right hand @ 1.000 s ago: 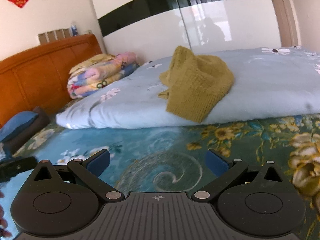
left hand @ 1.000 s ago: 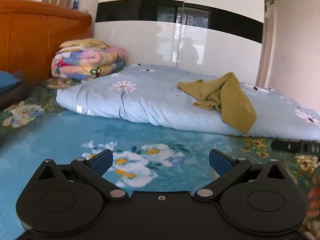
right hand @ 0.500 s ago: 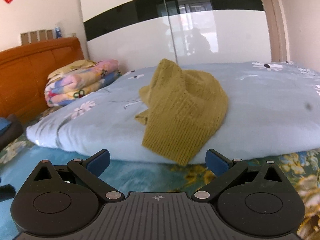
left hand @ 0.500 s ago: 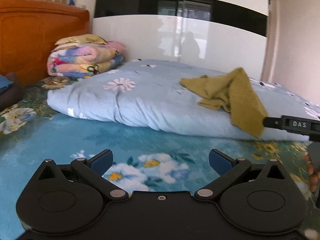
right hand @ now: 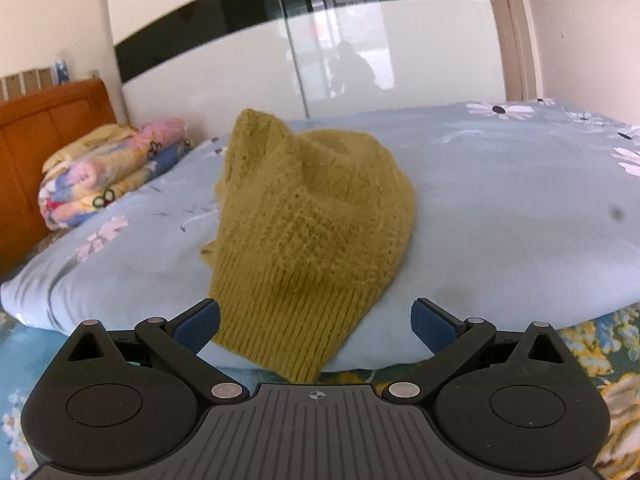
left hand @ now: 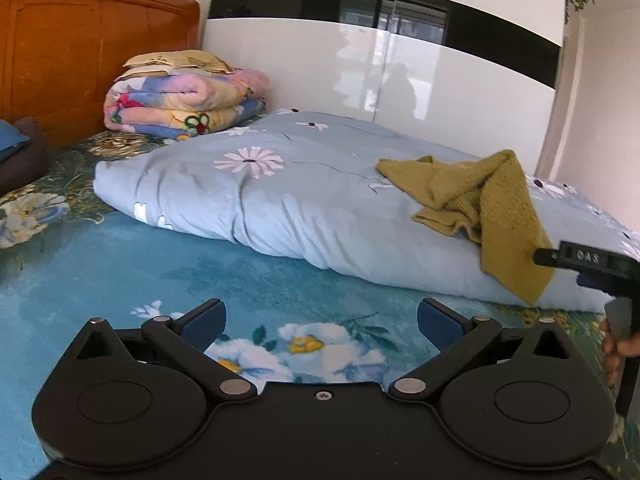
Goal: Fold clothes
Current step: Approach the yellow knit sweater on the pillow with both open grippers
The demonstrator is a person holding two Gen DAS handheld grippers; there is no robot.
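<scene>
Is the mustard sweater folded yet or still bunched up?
Bunched: the sweater lies crumpled in a peaked heap on the blue quilt, its ribbed hem hanging over the edge.

A crumpled sweater [right hand: 316, 232] is lying on a quilt [left hand: 280, 200], its hem hanging over the quilt's near edge. The quilt is resting on the bed sheet [left hand: 100, 264], which is extending nearer. A folded blanket stack [left hand: 180, 100] is sitting far left, against the headboard [left hand: 80, 40]. A wardrobe [left hand: 400, 60] is standing behind the bed. The right gripper [right hand: 316, 320] is facing the hem; the left gripper [left hand: 320, 320] is sitting left of it, over the sheet.
</scene>
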